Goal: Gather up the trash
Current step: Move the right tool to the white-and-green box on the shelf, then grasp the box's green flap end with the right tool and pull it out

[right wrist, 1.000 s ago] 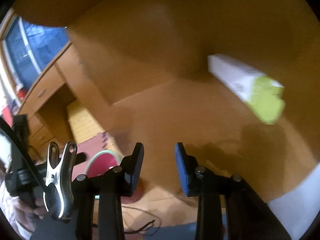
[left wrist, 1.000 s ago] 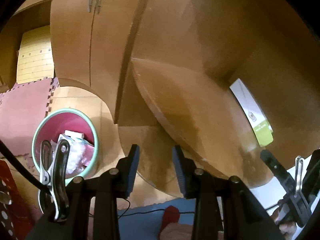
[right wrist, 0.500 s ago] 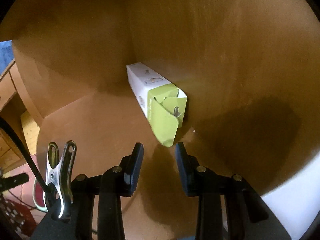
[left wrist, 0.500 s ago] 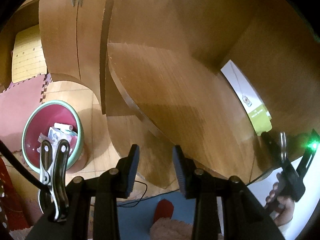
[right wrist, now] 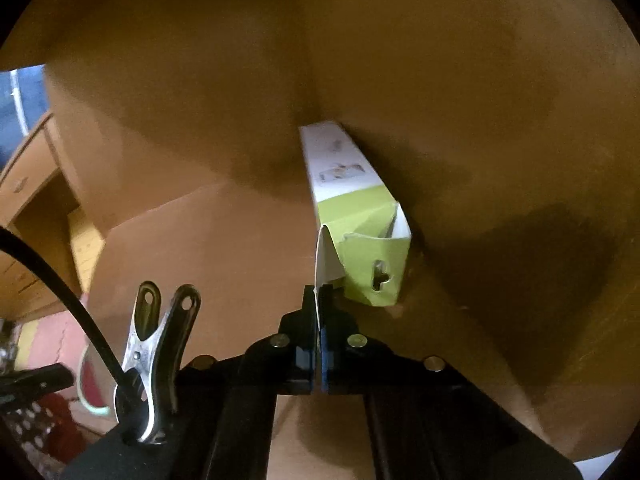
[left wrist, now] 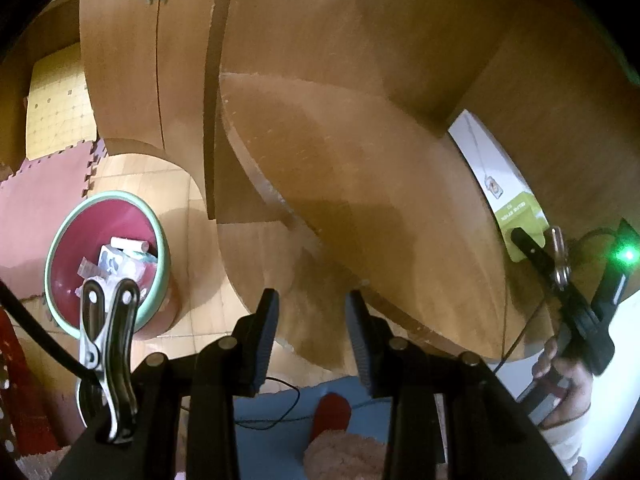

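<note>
On smooth wood, right gripper (right wrist: 320,296) pinches the long carton's (right wrist: 352,200) thin cardboard flap — left gripper (left wrist: 312,316) gapes.

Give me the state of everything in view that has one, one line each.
Right tongs: shut on the box's flap.
Left tongs: open, holding nothing.
Box: lying on the desk, near end torn open, flap hanging out.
Bin: upright on the floor, open top, partly filled with trash.
Desk: bare apart from the box.
</note>
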A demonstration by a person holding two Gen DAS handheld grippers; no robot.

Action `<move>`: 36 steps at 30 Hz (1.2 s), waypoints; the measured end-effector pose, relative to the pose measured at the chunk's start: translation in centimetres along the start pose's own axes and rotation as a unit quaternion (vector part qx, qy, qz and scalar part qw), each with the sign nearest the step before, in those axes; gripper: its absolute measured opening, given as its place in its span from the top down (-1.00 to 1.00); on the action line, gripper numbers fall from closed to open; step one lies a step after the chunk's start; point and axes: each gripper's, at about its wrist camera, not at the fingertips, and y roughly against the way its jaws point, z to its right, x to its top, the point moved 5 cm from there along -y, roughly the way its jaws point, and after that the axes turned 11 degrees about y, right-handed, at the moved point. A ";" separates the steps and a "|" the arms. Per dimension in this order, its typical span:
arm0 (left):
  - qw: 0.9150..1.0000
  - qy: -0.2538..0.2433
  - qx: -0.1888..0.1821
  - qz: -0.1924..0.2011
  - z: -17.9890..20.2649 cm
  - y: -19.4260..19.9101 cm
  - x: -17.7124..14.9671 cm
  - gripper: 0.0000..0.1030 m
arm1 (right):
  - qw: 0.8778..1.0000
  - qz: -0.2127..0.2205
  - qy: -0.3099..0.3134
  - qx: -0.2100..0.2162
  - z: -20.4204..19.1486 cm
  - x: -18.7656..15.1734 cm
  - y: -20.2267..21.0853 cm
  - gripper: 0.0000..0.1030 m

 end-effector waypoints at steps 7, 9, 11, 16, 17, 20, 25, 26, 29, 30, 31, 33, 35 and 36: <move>1.000 -0.001 0.003 0.007 -0.2 0.8 0.0 0.30 | 0.995 0.011 0.052 0.085 -4.7 -1.6 2.0 0.97; 1.000 -0.003 0.004 0.009 -0.2 1.0 -0.1 0.30 | 0.992 0.013 0.065 0.110 -5.8 -2.3 2.8 0.97; 1.000 -0.003 0.006 0.009 -0.2 1.1 -0.1 0.30 | 0.987 0.014 0.080 0.135 -6.9 -2.9 4.1 0.97; 1.000 -0.008 0.008 0.009 0.3 1.1 -0.1 0.30 | 0.974 0.008 0.122 0.189 -8.4 -4.7 6.8 0.97; 1.000 -0.009 0.008 0.010 0.4 1.1 -0.1 0.30 | 0.973 0.006 0.128 0.192 -8.4 -5.0 7.4 0.97; 1.000 -0.014 0.009 0.010 0.9 1.0 -0.2 0.30 | 0.973 -0.003 0.146 0.178 -7.2 -6.1 8.6 0.97; 0.999 -0.032 0.014 0.010 1.9 0.6 0.1 0.30 | 0.983 -0.008 0.134 0.124 -3.9 -6.2 9.3 0.97; 0.999 -0.037 0.015 0.011 2.2 0.6 0.2 0.30 | 0.986 -0.006 0.133 0.104 -3.0 -6.2 9.3 0.97; 0.998 -0.053 0.019 0.019 3.3 0.6 1.0 0.17 | 0.991 -0.004 0.124 0.055 -1.0 -6.0 9.1 0.91; 0.998 -0.057 0.019 0.024 3.8 0.6 1.3 0.11 | 0.992 -0.004 0.120 0.041 -0.5 -5.8 8.9 0.71; 0.998 -0.062 0.017 0.029 4.2 0.6 1.7 0.08 | 0.993 -0.004 0.113 0.025 0.3 -5.9 8.8 0.61; 0.997 -0.071 0.008 0.037 5.4 0.5 2.5 0.00 | 0.996 -0.001 0.093 -0.002 1.3 -5.8 8.8 0.43; 0.996 -0.080 -0.003 0.044 6.8 0.2 3.5 -0.04 | 0.997 0.009 0.070 -0.007 1.8 -5.6 8.9 0.42; 0.995 -0.086 -0.008 0.046 7.6 -0.1 4.1 -0.06 | 0.998 0.013 0.060 -0.009 1.7 -5.6 9.1 0.40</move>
